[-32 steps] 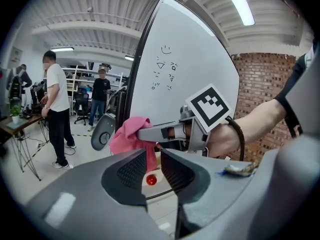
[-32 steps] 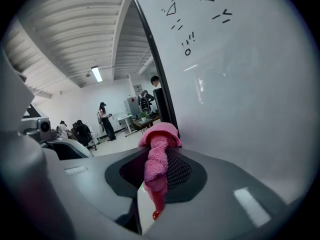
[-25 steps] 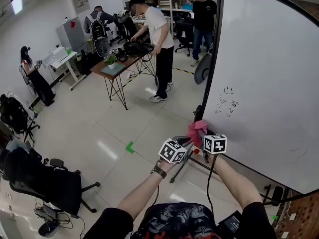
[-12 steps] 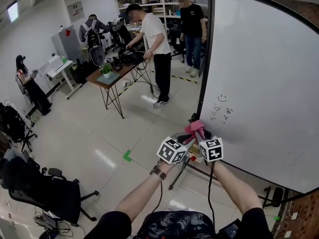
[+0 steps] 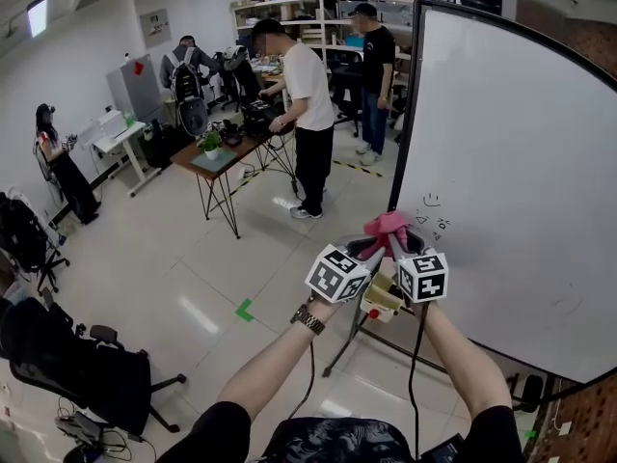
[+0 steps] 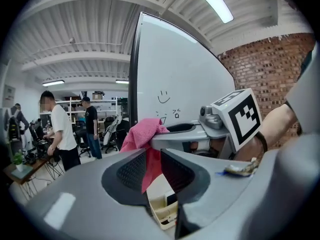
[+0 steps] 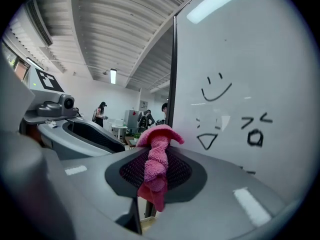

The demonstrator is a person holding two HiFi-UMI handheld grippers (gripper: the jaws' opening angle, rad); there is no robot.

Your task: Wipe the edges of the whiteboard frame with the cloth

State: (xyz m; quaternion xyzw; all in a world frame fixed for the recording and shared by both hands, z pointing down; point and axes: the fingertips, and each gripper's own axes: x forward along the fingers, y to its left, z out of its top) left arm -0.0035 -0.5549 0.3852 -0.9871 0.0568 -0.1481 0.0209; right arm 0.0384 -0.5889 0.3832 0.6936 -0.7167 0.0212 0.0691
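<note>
I am clamping the pink cloth (image 7: 159, 134) in my right gripper (image 7: 155, 151). The jaws are closing tight on a twisted fold of it, with a rounded tuft poking above the pads and a tail hanging below. In the head view the cloth (image 5: 386, 225) is sitting just in front of the whiteboard (image 5: 521, 181), low down beside its black frame edge (image 5: 405, 133) and close to the small doodles. I cannot tell from there whether it is touching the frame.

My left gripper (image 6: 154, 154) is standing with its jaws a little apart. The cloth (image 6: 142, 136) is showing through that narrow gap, hanging from the right gripper (image 6: 185, 132), which is crossing just beyond my left jaws. Whether the tail is brushing the left pads I cannot make out.

In the head view the right gripper (image 5: 393, 237) and left gripper (image 5: 362, 251) are meeting almost tip to tip, marker cubes side by side.

Only the right gripper view is showing the grip itself, and it is giving the drawings plainly (a smiley (image 7: 216, 89) above a triangle and a squarish mark), with the frame edge (image 7: 172, 69) running up behind the cloth and the left gripper (image 7: 85, 131) lying at the left. The left gripper view alone is showing a cream-coloured holder (image 6: 162, 209) below the jaws and a brick wall (image 6: 260, 69) past the board. The head view alone is taking in the room: a person in a white shirt (image 5: 304, 95) bending at a table (image 5: 217, 157).
</note>
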